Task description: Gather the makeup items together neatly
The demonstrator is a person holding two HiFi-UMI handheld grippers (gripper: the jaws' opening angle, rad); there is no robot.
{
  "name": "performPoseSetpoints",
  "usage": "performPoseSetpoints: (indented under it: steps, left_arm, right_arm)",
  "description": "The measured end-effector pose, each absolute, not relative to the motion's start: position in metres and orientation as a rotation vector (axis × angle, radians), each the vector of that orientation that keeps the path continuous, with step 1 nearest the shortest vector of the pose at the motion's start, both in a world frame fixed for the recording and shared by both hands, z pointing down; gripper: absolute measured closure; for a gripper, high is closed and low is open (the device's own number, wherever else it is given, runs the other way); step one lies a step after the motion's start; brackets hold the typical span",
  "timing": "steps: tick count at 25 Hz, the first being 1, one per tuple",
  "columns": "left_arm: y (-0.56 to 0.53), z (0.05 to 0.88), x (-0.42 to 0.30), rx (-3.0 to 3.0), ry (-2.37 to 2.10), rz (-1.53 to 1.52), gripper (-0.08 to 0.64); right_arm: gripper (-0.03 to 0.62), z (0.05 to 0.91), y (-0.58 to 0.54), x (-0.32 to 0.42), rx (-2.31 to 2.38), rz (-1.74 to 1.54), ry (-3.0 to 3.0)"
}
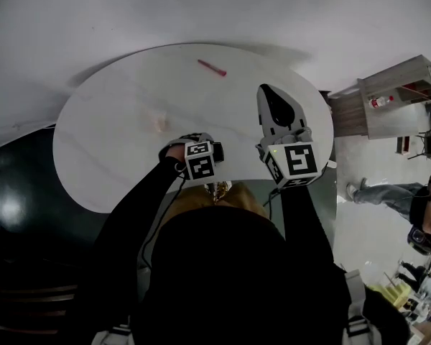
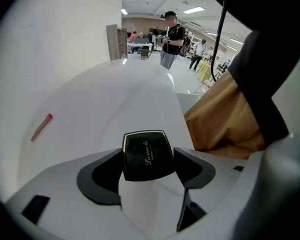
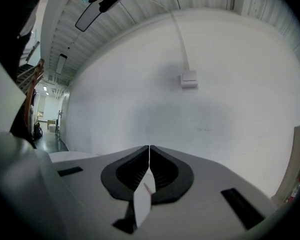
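A black square compact (image 2: 146, 155) with gold lettering sits between the jaws of my left gripper (image 2: 147, 159), which is shut on it just above the white table (image 2: 115, 99). In the head view the left gripper (image 1: 201, 157) hovers at the table's near edge, and its cube hides the compact. A thin red pencil (image 1: 212, 67) lies at the far side of the table (image 1: 122, 99); the same pencil (image 2: 41, 127) shows at the left in the left gripper view. A small pale pinkish item (image 1: 158, 123) rests mid-table. My right gripper (image 1: 266, 89) (image 3: 149, 147) is shut and empty, pointing at the wall.
The white wall behind the table carries a socket box (image 3: 189, 78) with a cable. A wooden shelf unit (image 1: 402, 95) stands to the right. A person (image 2: 171, 38) stands beyond the table's end. Dark floor (image 1: 14, 185) lies to the left.
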State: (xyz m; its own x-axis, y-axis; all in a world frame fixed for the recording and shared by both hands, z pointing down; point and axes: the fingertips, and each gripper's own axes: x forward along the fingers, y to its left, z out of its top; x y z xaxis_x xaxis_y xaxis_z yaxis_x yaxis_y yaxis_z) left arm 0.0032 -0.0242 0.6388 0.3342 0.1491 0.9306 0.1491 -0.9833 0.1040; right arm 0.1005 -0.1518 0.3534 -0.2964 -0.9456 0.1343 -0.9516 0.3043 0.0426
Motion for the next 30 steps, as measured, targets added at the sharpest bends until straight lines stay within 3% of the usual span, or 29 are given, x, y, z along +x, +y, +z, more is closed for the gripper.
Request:
performPoseSetpoints:
  steps: [13,30]
  left_arm:
    - [-0.106,0.631,-0.037,2.585,0.246,1.950,0.222]
    - [-0.163,0.649,-0.039,2.575,0.197,1.986,0.222]
  right_arm:
    - [0.565,0.355,-0.154,0.085,1.815,0.098,-2.376]
    - [0.565,0.373,-0.151,0.111,1.857,0.136,-2.259]
